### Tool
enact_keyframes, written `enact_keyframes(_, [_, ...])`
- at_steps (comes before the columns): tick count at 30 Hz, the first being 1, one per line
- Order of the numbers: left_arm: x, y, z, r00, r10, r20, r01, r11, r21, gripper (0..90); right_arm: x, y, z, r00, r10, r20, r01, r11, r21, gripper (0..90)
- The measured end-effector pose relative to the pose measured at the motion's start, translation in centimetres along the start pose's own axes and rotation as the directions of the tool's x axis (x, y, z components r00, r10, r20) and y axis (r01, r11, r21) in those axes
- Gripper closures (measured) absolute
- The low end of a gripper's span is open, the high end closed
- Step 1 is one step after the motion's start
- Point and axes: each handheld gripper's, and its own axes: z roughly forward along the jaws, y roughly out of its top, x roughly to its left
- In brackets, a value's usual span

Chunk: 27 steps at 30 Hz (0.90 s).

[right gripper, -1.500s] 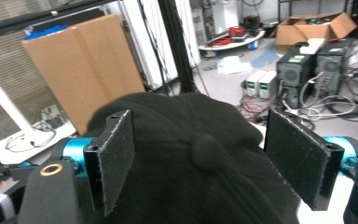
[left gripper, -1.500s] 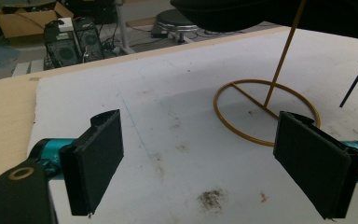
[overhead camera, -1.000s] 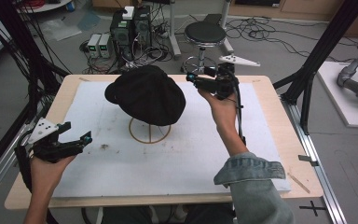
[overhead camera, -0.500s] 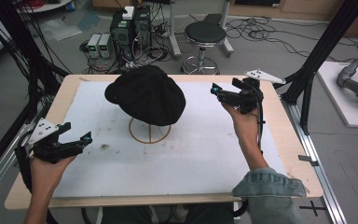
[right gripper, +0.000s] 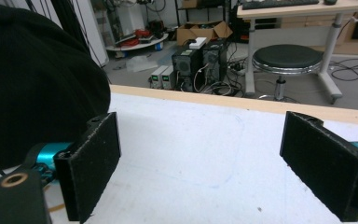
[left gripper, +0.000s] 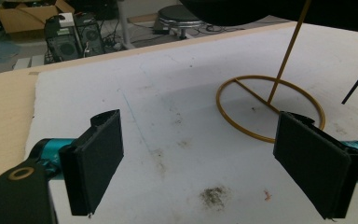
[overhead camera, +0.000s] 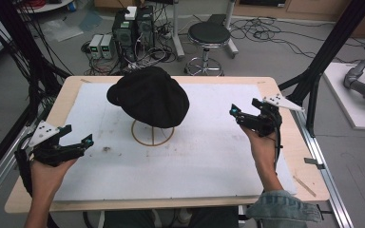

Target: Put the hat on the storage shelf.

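A black cap (overhead camera: 149, 95) rests on a thin gold wire stand whose ring base (overhead camera: 153, 133) lies on the white mat. My left gripper (overhead camera: 79, 134) hovers at the mat's left edge, open and empty, with the ring (left gripper: 247, 134) and its rod (left gripper: 286, 51) beyond its jaws. My right gripper (overhead camera: 244, 107) is over the right side of the mat, clear of the cap. Its jaws have just been opening and stand wide with nothing between them. In the right gripper view the cap (right gripper: 32, 84) bulks at the left, beside the gripper (right gripper: 200, 163).
The white mat (overhead camera: 204, 156) covers most of a wooden table (overhead camera: 285, 156). Behind the far edge stand a black stool (overhead camera: 209, 35) and computer boxes (overhead camera: 133, 28) among cables. Black frame posts (overhead camera: 330, 52) flank the table.
My right hand has drawn away from the cap, moving right and toward the near side, and lower. The cap stays on its stand. The left hand has kept still.
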Motion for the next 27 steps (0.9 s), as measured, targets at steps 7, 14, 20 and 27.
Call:
enact_keyframes(7, [-0.1, -0.1, 0.0, 1.0000, 0.003, -0.007, -0.003, 1.0000, -0.006, 16.2, -0.4, -1.4, -1.1, 0.9997, 0.014, 0.021, -0.014, 1.000, 0.000, 12.0])
enact_keyframes(14, [0.0, -0.2, 0.2, 1.0000, 0.001, -0.005, -0.001, 1.0000, 0.003, 16.2, -0.8, -3.6, -1.5, 0.9995, 0.018, 0.024, -0.018, 1.000, 0.015, 12.0])
enact_keyframes(20, [-0.1, -0.3, 0.3, 1.0000, 0.000, -0.006, 0.000, 1.0000, 0.005, 16.2, -1.1, -5.2, -1.6, 0.9994, 0.019, 0.030, -0.020, 0.999, 0.028, 12.0])
enact_keyframes(27, [-0.1, -0.4, 0.4, 1.0000, 0.000, -0.005, 0.000, 1.0000, 0.010, 16.2, -1.4, -6.5, -1.5, 0.9992, 0.014, 0.037, -0.016, 0.999, 0.049, 12.0])
